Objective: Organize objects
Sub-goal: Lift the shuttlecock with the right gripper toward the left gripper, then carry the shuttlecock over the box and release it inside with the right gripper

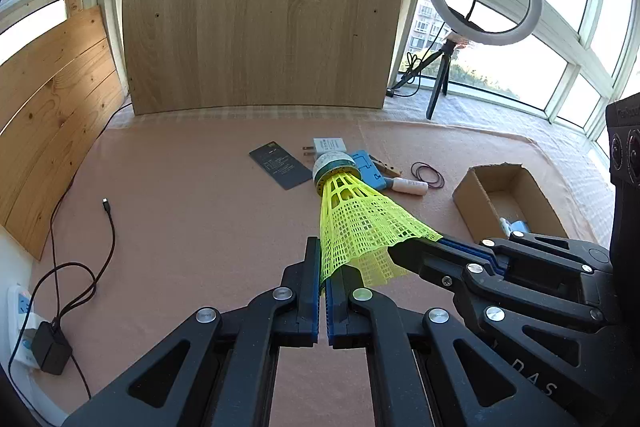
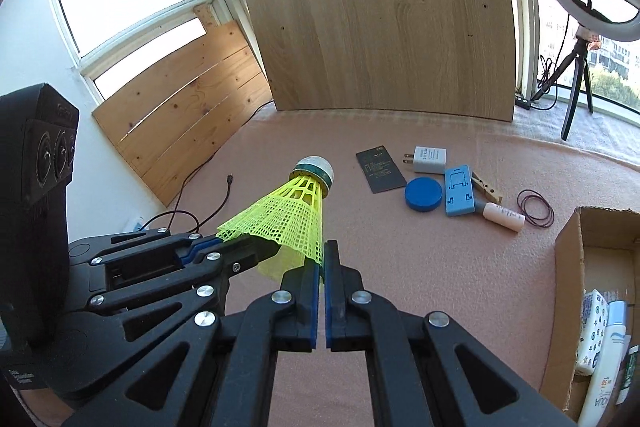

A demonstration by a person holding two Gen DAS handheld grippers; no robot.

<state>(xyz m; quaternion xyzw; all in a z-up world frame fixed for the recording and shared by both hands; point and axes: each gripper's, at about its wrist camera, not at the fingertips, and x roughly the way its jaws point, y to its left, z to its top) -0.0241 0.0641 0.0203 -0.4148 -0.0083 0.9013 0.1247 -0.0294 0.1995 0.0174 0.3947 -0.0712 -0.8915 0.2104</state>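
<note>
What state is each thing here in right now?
Shuttlecock: held off the table, pinched by both grippers.
Left gripper: shut on its skirt.
Right gripper: shut on its skirt.
Cardboard box: open, things inside.
Cable: free end unplugged.

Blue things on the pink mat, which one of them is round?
The blue disc, lying between the dark card and the blue phone stand, which is a rectangular block with cut-outs.
</note>
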